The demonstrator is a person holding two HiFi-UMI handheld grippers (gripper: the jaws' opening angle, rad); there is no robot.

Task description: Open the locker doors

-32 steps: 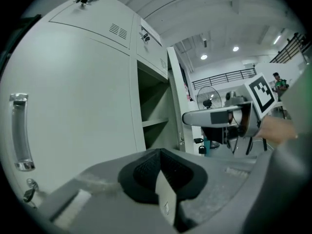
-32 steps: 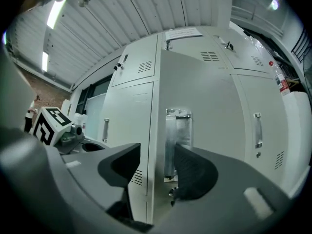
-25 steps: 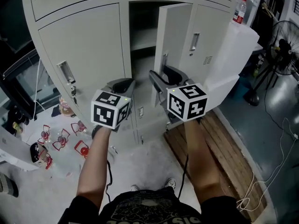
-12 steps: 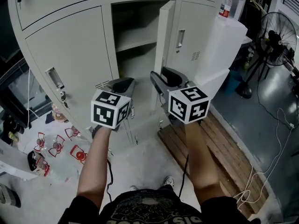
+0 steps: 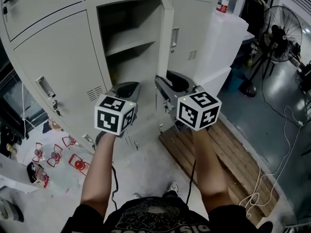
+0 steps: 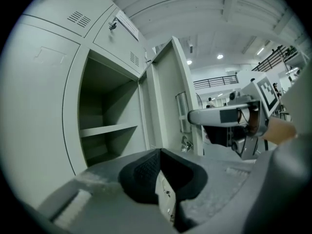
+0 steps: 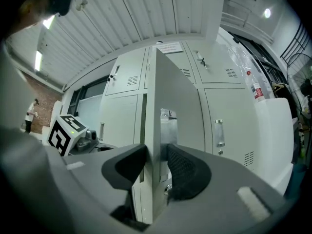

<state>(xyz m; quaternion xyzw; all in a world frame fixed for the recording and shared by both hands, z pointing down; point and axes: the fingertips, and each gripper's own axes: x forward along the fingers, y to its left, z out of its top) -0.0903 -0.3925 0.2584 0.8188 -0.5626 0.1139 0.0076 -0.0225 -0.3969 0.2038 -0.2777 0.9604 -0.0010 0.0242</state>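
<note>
Door (image 5: 166, 38) of middle locker (image 5: 127, 42) stands wider than second ago, now edge-on, shelf exposed. Right gripper (image 7: 156, 155) jaws just closing, clamped half-wide on door's free edge. Left gripper (image 6: 160, 152) beside middle locker, jaws together, empty. Judgement: this door nearly done; neighbouring doors (image 5: 58, 67) left to open.

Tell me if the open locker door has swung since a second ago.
Yes: the door has swung wider, away from its shelf, toward the neighbouring locker.

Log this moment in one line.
right gripper: jaws just closed further, clamped on open locker door edge | left gripper: shut, empty | neighbouring doors: closed
</note>
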